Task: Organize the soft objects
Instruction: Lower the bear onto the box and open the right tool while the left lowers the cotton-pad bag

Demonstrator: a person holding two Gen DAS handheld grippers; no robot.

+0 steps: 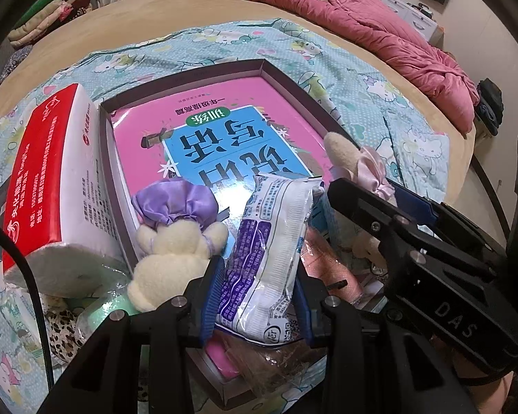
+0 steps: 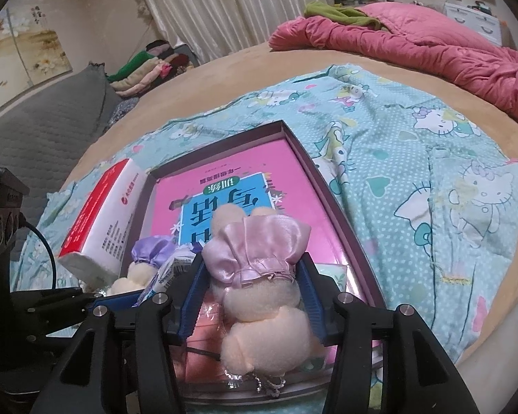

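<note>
My left gripper (image 1: 259, 289) is shut on a white and purple soft packet (image 1: 269, 252), held over the near end of a shallow box (image 1: 286, 79) with a pink book inside (image 1: 203, 110). A cream plush doll in a purple dress (image 1: 176, 238) lies just left of the packet. My right gripper (image 2: 252, 289) is shut on a cream plush doll in a pink dress (image 2: 259, 276), held above the same box (image 2: 331, 186). The right gripper also shows at the right of the left wrist view (image 1: 380, 203).
A red and white tissue pack (image 1: 48, 186) leans at the box's left edge. Everything sits on a Hello Kitty cloth (image 2: 431, 158) on a tan bed. A pink quilt (image 2: 414, 41) lies at the far side. Folded clothes (image 2: 145, 69) are stacked far left.
</note>
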